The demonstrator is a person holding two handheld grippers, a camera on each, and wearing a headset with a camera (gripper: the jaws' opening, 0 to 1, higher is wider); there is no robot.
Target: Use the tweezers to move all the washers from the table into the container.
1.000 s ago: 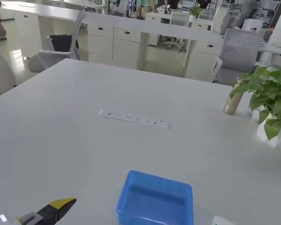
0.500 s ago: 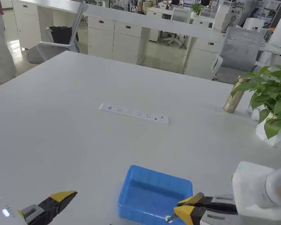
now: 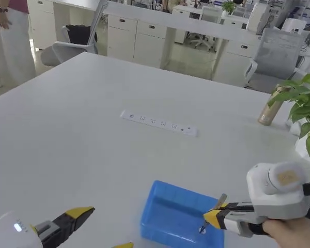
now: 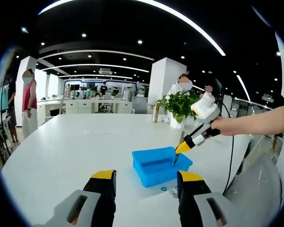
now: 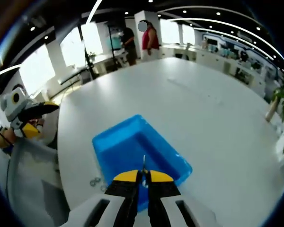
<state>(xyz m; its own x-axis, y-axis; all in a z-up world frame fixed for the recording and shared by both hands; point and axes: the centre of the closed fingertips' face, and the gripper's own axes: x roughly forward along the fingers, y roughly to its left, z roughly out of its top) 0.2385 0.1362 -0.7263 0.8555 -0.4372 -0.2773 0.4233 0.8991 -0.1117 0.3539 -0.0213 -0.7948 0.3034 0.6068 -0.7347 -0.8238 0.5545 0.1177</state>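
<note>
While the right gripper (image 3: 213,218) is clamping the tweezers (image 4: 174,158) above the blue container (image 3: 151,219) — tips seemingly together, though pinching what I cannot tell — a few washers (image 4: 164,188) are lying on the table (image 3: 82,155) just beside it, awaiting pickup; the left gripper (image 4: 146,176) is hovering, jaws spread.

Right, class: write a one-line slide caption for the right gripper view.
Right gripper, shut on tweezers, aims them into the blue container.

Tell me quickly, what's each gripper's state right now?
Left gripper: open, holding nothing.
Right gripper: shut on the tweezers, their tips over the blue container.
</note>
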